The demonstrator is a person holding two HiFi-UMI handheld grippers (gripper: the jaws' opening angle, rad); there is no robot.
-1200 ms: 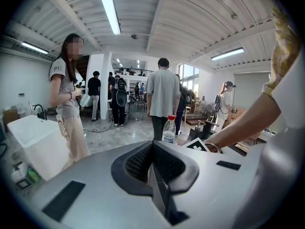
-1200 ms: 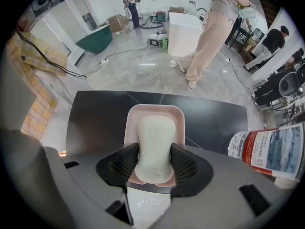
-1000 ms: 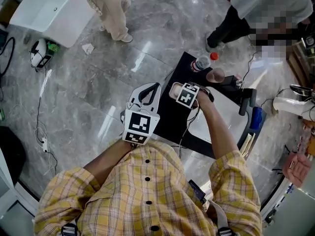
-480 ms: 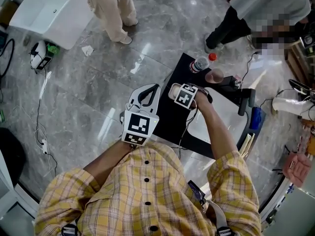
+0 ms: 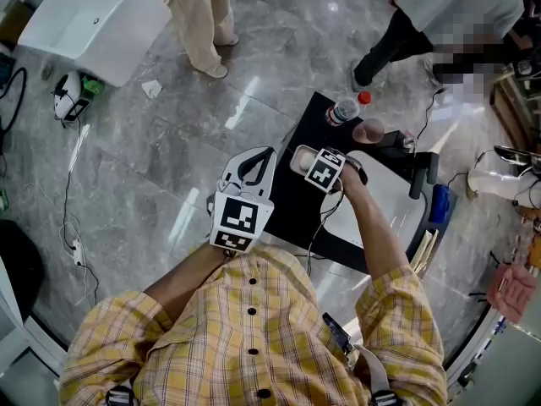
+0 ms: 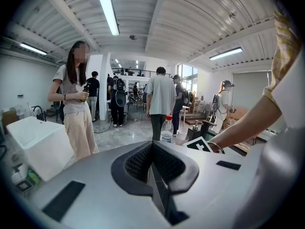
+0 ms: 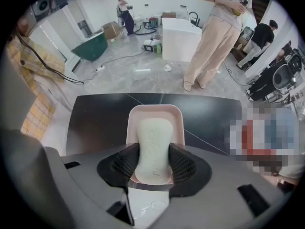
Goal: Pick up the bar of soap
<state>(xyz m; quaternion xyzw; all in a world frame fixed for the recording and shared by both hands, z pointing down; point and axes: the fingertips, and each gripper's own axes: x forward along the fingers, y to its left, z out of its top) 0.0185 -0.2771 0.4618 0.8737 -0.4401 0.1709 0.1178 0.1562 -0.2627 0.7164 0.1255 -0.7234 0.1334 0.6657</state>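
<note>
My right tongs pinch the bar of soap, which lies in its pink dish; my left tongs are closed, empty.

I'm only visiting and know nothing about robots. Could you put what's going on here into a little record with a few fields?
Place: black table on a grey stone floor
Soap: pale bar of soap lying in a pink soap dish
Right gripper: one jaw on each side of the soap, pads against its long sides
Left gripper: jaws together, nothing between them
Lifted yet: no, the soap rests in the dish
Also on the table: bottle with a red cap
</note>
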